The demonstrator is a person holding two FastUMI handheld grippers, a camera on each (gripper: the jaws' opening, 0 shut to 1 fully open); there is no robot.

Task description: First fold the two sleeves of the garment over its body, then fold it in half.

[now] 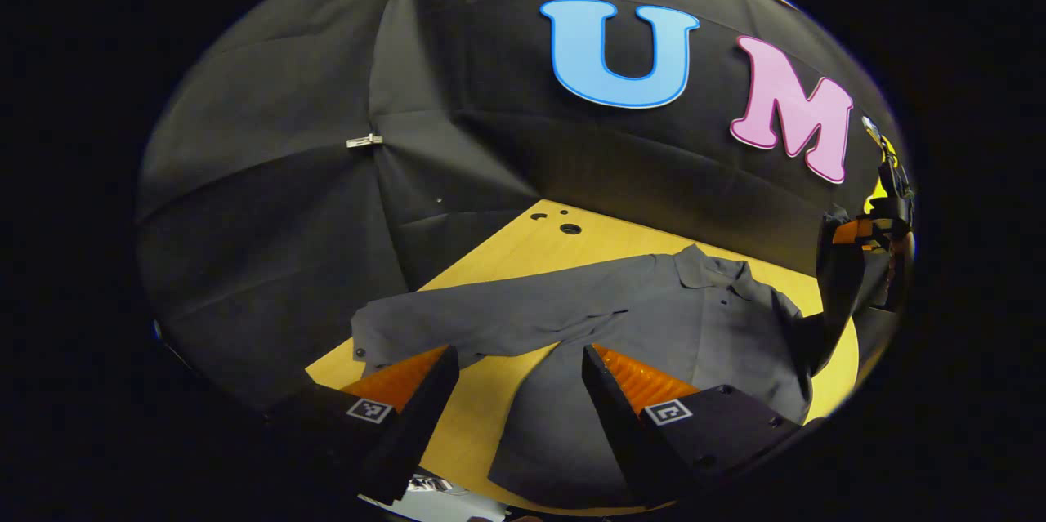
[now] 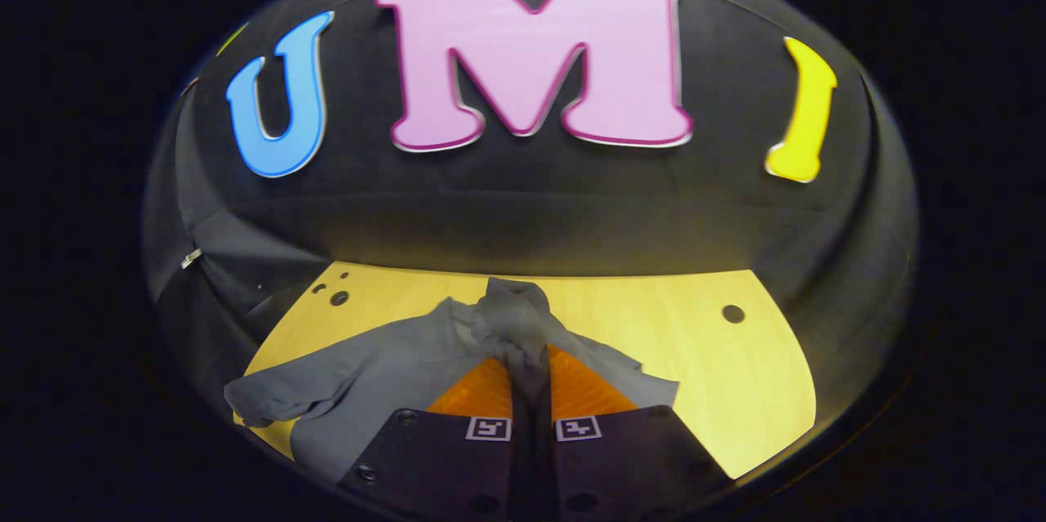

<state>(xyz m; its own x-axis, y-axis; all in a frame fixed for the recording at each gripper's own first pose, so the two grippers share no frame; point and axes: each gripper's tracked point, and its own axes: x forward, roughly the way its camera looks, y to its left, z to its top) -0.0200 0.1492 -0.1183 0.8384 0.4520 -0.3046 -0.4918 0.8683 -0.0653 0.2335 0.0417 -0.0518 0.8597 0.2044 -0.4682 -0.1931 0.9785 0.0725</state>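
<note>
A dark grey collared shirt [image 1: 654, 318] lies spread on the yellow wooden table [image 1: 523, 261]. One long sleeve [image 1: 458, 322] stretches out flat toward the left. My left gripper [image 1: 519, 379] hovers open just above the shirt's lower body, nothing between its fingers. At the far right edge of the left gripper view, the right gripper [image 1: 854, 256] holds up a fold of the shirt. In the right gripper view, my right gripper [image 2: 529, 367] is shut on a bunched sleeve [image 2: 515, 314] lifted off the table, and the shirt's body [image 2: 368, 383] trails off to the left.
The table [image 2: 695, 359] has small round holes [image 2: 733, 314] [image 1: 570, 229] near its far edge. Black cloth walls close in behind and to the left. Bare tabletop lies to the right of the shirt in the right gripper view.
</note>
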